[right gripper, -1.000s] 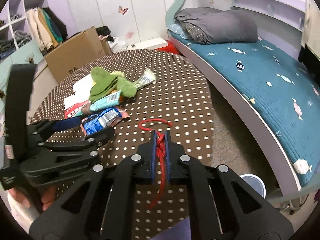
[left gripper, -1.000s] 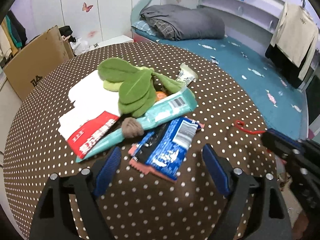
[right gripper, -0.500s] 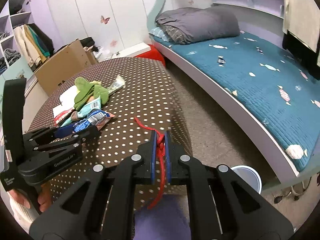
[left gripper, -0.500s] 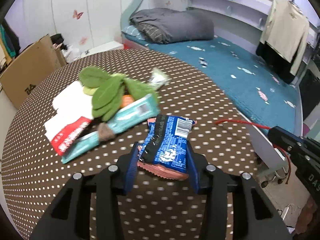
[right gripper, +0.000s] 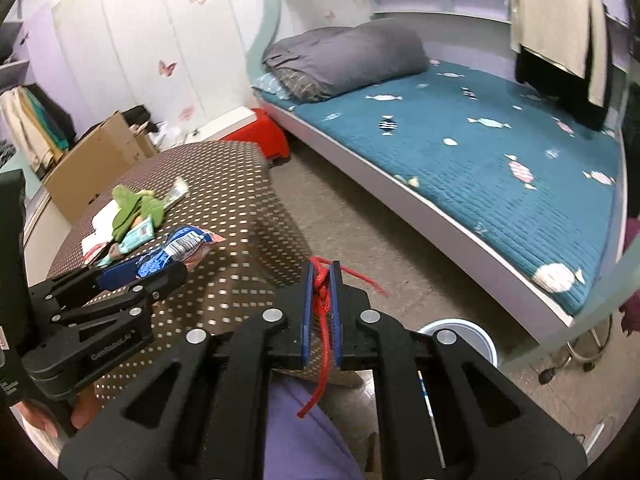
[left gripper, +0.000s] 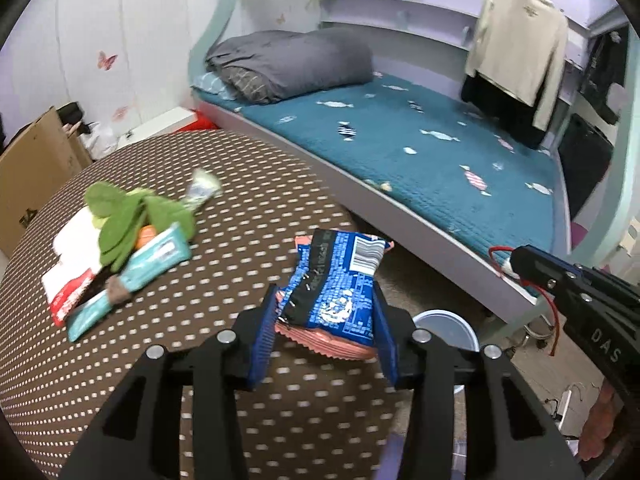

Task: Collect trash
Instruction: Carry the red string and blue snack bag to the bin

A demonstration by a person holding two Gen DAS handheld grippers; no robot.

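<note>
My left gripper [left gripper: 326, 320] is shut on a blue snack wrapper [left gripper: 336, 284] with a pink wrapper under it, held above the right edge of the dotted table [left gripper: 224, 216]. It also shows in the right wrist view [right gripper: 176, 254]. My right gripper [right gripper: 321, 280] is shut on a red string [right gripper: 323, 320], held off the table over the floor. A white bin [right gripper: 464, 336] stands on the floor below it, also in the left wrist view [left gripper: 444, 324]. More wrappers [left gripper: 132, 268] and a green plush [left gripper: 128, 216] lie on the table.
A bed with a teal cover [left gripper: 420, 160] and grey duvet [left gripper: 288, 64] runs along the right. A cardboard box [left gripper: 36, 160] stands at the far left. A red box [right gripper: 260, 140] sits on the floor by the bed.
My left gripper closed on the blue wrapper, lifted it and carried it right toward the table edge. My right gripper moved right off the table with the red string.
</note>
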